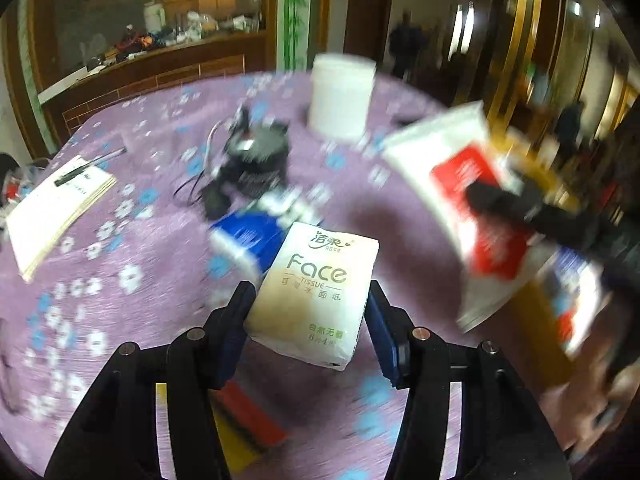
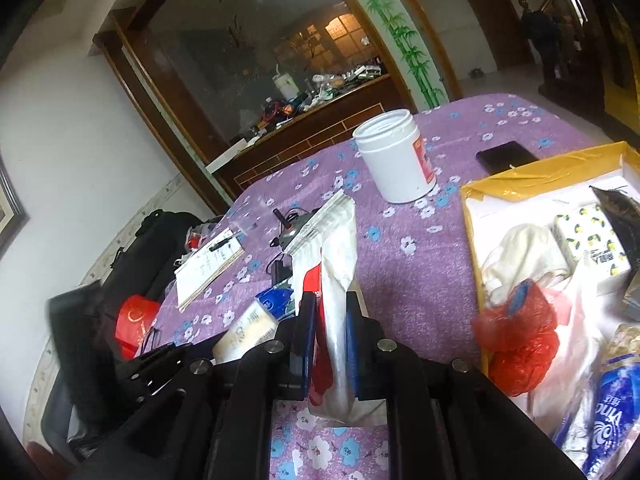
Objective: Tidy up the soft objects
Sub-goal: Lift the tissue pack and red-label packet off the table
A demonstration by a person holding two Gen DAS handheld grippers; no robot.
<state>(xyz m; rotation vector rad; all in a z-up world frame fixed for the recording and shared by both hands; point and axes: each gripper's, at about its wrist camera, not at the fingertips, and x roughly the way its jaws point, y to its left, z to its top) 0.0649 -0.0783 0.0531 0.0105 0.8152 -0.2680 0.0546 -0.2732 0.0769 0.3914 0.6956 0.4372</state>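
My left gripper [image 1: 308, 316] is shut on a beige "Face" tissue pack [image 1: 320, 292], held above the purple flowered tablecloth [image 1: 120, 160]. Under it lie a blue pack [image 1: 248, 236] and a red and yellow pack [image 1: 248, 424]. My right gripper [image 2: 330, 320] is shut on a white and red tissue pack [image 2: 336, 256] that stands upright between its fingers. In the left wrist view that pack [image 1: 460, 200] is blurred at the right. The yellow-lined box [image 2: 540, 176] on the right holds a lemon-print tissue pack [image 2: 588, 240], a white cloth [image 2: 524, 256], a red plastic bag [image 2: 516, 340] and a blue pack [image 2: 608, 412].
A white jar [image 2: 396, 156] stands at the table's far side, with a black phone [image 2: 506, 156] to its right. A notebook with a pen [image 2: 208, 264] and a black device with cables [image 1: 256, 156] lie to the left. Black bags and a red bag [image 2: 134, 324] sit beyond the table's left edge.
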